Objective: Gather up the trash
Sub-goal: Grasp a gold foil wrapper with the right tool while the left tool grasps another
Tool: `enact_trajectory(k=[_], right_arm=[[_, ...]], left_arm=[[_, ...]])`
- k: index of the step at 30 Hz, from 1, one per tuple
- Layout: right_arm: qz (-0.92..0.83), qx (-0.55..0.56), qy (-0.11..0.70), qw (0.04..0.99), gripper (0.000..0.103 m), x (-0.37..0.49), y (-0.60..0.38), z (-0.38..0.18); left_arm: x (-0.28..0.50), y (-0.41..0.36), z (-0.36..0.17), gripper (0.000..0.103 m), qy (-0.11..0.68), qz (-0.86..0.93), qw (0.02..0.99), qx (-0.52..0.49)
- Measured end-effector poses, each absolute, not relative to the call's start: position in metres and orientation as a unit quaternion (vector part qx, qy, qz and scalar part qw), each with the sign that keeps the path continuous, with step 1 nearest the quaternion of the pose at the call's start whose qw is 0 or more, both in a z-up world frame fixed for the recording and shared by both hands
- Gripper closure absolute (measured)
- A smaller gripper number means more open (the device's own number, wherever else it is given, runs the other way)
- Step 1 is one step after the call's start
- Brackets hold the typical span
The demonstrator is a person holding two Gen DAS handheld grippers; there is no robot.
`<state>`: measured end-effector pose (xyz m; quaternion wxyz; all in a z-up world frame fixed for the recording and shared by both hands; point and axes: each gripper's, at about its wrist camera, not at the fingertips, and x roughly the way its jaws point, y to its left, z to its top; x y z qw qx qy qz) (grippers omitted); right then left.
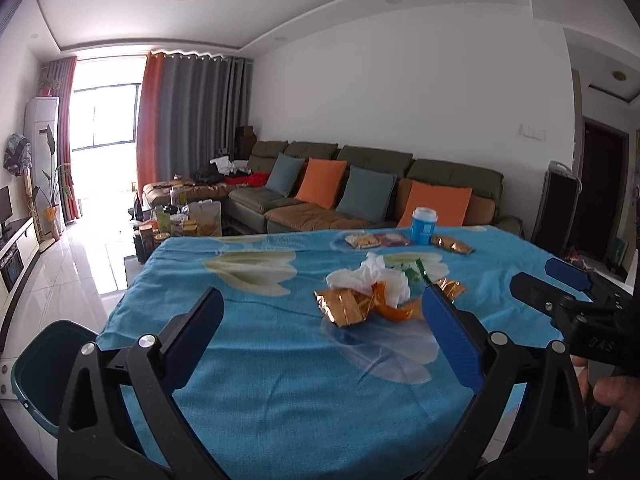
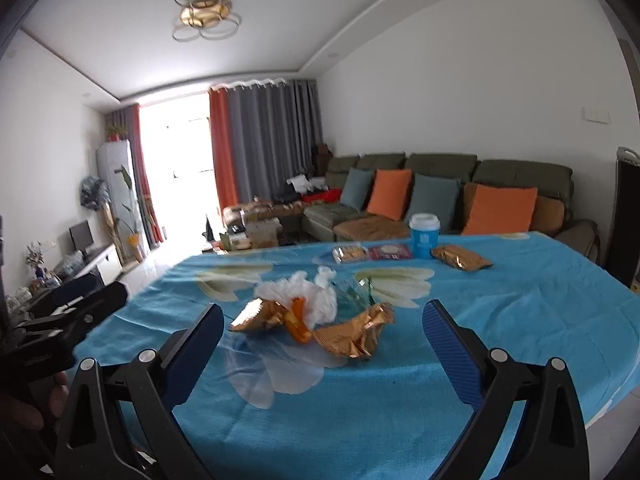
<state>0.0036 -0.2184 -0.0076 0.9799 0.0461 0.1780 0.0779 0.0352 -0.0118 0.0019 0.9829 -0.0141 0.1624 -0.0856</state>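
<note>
Both tongs hover above the near edge of the surface [image 1: 248, 360], which is draped in a blue cloth printed with large white flowers. The left tongs [image 1: 324, 332] are spread wide with nothing between their blue-padded fingers, and the right tongs [image 2: 323, 340] are spread just as wide and equally empty.

The trash sits in a loose heap near the middle of the surface, ahead of both tongs. It holds a crumpled white tissue [image 1: 370, 278], a strip of orange peel [image 1: 394, 312] lying against the tissue's near side, a crushed gold foil wrapper [image 1: 340, 308] on the left of the heap and another gold foil wrapper [image 2: 354, 336] on its right. A scrap of green and clear plastic [image 2: 356, 290] lies just behind the tissue.

Toward the far edge stand a blue paper cup with a white lid [image 2: 424, 236], its white print too small to read, and beside it a flat gold packet [image 2: 460, 257], a red-rimmed packet [image 2: 390, 252] and a clear pack of biscuits [image 2: 350, 254]; none of their labels is legible.

A dark green bin [image 1: 44, 372] stands on the floor off the surface's left near corner. In the left wrist view the body of the right tongs shows pale lettering at the right edge, too blurred to read with confidence. Beyond the surface runs an olive sofa [image 1: 376, 184] with orange and grey-blue cushions.
</note>
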Motion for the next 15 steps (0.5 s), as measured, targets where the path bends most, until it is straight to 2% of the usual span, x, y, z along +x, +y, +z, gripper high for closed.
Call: enact_trajectory(k=[9, 15], right_arm=[[0.052, 0.051, 0.259, 0.963, 0.007, 0.069, -0.231, -0.033], [0.049, 0.048, 0.311, 0.948, 0.019, 0.113, -0.234, -0.050]], left_arm=[[0.079, -0.022, -0.016, 0.006, 0.204, -0.097, 0.974, 0.004], [0.119, -0.034, -0.031, 0.006, 0.234, -0.108, 0.966, 0.014]])
